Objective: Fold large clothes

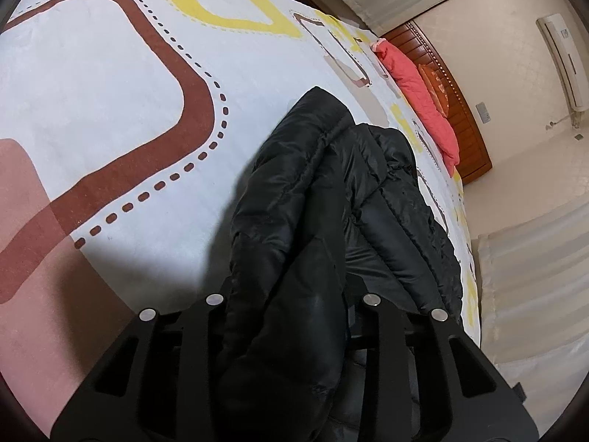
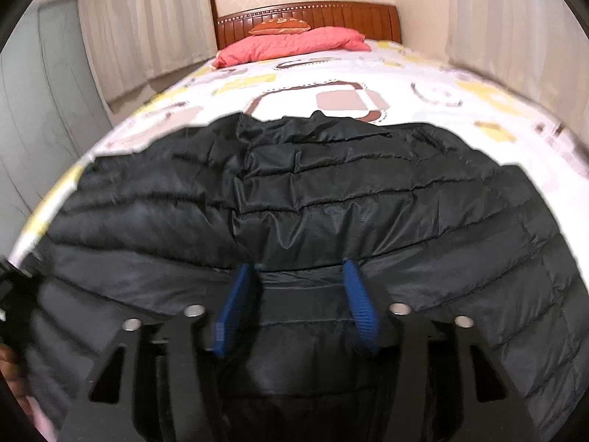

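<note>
Just one black jacket (image 2: 331, 199), two grippers (image 2: 300, 287)

wooden headboard (image 2: 307, 18); pale curtains (image 2: 147, 18); wall air conditioner (image 1: 563, 59)

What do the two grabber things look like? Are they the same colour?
Both are black frames with cut-out holes and round silver bolts on top. The right gripper has bright blue ribbed pads on its fingers. The left gripper looks all black here; the black jacket hides its pads. No cables show.
</note>
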`<state>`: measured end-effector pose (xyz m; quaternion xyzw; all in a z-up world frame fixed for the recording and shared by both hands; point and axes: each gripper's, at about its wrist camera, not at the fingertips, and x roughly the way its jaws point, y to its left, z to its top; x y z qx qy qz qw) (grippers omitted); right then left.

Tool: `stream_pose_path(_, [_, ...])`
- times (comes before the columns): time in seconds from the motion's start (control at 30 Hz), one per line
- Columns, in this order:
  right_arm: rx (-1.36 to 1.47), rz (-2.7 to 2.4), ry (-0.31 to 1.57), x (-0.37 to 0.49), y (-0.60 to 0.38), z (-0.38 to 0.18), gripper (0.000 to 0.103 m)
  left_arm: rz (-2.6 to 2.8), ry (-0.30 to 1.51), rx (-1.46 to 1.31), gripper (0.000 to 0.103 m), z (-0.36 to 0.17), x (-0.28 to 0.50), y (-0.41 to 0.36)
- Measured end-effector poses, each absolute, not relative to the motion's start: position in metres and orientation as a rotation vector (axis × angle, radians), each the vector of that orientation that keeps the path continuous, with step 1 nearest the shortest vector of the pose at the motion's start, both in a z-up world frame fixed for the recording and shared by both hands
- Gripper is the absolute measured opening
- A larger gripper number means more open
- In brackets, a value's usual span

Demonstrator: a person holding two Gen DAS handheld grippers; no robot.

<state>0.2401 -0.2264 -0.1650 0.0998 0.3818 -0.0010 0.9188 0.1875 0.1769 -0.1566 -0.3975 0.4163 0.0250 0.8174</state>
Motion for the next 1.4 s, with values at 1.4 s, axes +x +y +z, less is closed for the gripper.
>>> stream_pose_path(1.4, [0.952,0.018,0.686,0.184,-0.473,-0.235,0.040,-0.113,0.837,-0.862,0.023,-0.143,0.170,0.170])
